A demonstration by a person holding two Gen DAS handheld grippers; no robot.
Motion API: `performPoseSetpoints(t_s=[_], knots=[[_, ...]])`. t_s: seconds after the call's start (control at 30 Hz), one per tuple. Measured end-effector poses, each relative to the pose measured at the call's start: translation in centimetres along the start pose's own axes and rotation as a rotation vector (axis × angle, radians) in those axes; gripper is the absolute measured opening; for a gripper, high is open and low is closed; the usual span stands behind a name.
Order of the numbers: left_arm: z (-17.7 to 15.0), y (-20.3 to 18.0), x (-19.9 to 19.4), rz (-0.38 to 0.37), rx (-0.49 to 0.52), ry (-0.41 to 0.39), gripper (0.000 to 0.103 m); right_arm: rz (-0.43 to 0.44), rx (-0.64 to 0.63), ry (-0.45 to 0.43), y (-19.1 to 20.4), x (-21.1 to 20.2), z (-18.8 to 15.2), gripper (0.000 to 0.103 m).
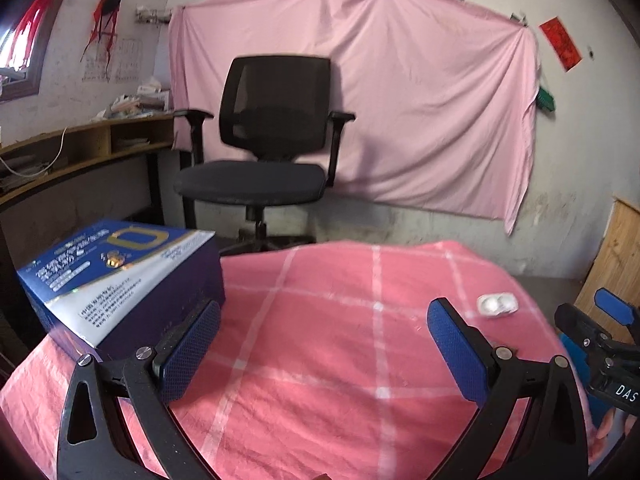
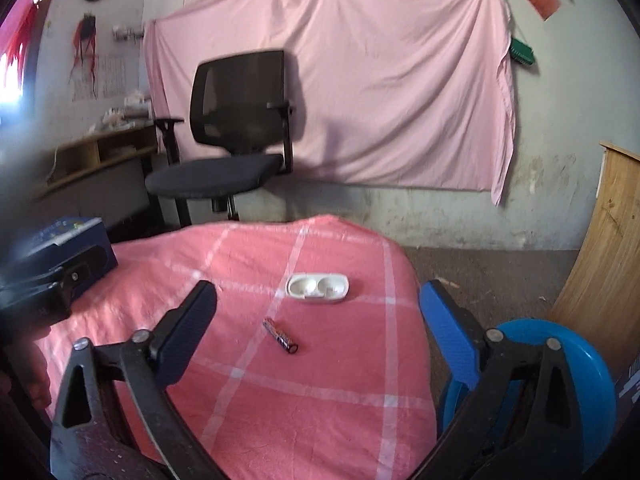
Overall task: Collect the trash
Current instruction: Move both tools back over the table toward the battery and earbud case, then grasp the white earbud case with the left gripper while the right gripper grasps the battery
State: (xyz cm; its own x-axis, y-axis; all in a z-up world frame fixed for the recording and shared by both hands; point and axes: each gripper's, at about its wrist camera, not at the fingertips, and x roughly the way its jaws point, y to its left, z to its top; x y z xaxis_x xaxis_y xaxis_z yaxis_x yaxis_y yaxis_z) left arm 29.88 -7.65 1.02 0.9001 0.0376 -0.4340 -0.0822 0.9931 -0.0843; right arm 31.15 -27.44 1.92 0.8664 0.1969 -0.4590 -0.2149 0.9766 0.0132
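A small table with a pink checked cloth (image 1: pixel 320 340) holds the items. A white plastic two-cup tray (image 2: pixel 317 287) lies at the far middle in the right wrist view; it also shows in the left wrist view (image 1: pixel 497 305). A small dark battery (image 2: pixel 281 335) lies nearer, between my right fingers. A blue carton (image 1: pixel 120 280) stands at the left; it also shows in the right wrist view (image 2: pixel 68 240). My left gripper (image 1: pixel 324 344) is open and empty beside the carton. My right gripper (image 2: pixel 320 328) is open and empty above the cloth.
A black office chair (image 1: pixel 260 152) stands behind the table before a pink sheet on the wall. A blue bin (image 2: pixel 560 380) sits on the floor at the right. A wooden board (image 2: pixel 600 248) leans at the right. A desk with shelves (image 1: pixel 80 148) is at the left.
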Motion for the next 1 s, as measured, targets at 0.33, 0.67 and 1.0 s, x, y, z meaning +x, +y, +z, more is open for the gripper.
performPoseSetpoints(t_s=[0.33,0.67,1.0], knots=[[-0.9,0.7,4.0,0.038,-0.032,0.181,0.101,0.088,-0.057,0.274,1.1,5.3,-1.3,0.066],[-1.1,1.5,6.8,0.007,-0.056,0.292,0.101,0.138,-0.043,0.390,0.9,7.1,-2.0,0.023],[-1.3,-1.7,8.6,-0.079,0.045,0.346,0.100,0.098,0.017,0.347,-1.6,5.0,-1.8,0.022]])
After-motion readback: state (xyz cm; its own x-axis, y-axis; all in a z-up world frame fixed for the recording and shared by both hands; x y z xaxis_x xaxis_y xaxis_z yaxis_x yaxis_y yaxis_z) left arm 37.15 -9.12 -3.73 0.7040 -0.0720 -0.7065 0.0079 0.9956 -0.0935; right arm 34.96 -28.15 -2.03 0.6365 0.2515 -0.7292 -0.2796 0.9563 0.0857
